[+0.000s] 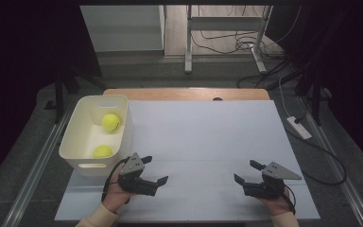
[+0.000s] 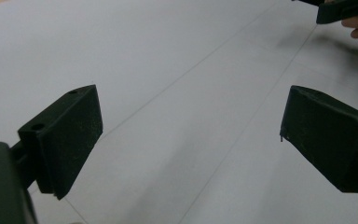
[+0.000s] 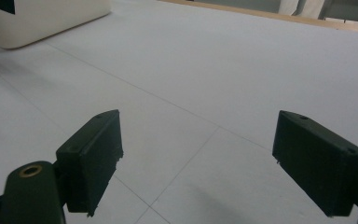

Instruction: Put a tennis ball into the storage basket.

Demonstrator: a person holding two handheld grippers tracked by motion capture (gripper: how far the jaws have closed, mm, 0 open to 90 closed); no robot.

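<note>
From above, two yellow balls [image 1: 110, 122] sit in a cream plastic tub [image 1: 73, 137] at the table's [image 1: 208, 132] left. The left gripper [image 1: 154, 170] (jaws apart, empty) is just beside the tub; the right gripper [image 1: 246, 172], also spread, is well apart. Its view catches the tub's rounded corner [image 3: 42, 23].

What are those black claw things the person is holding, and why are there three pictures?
A person sits at a white table holding a grabbing tool in each hand: the left gripper and the right gripper. One picture comes from a camera up high. The other two come from little cameras riding on each tool, so you see its two black fingers up close. Both tools are open and hold nothing. On the table stands a white bin with two yellow tennis balls inside, one farther back and one nearer.
</note>
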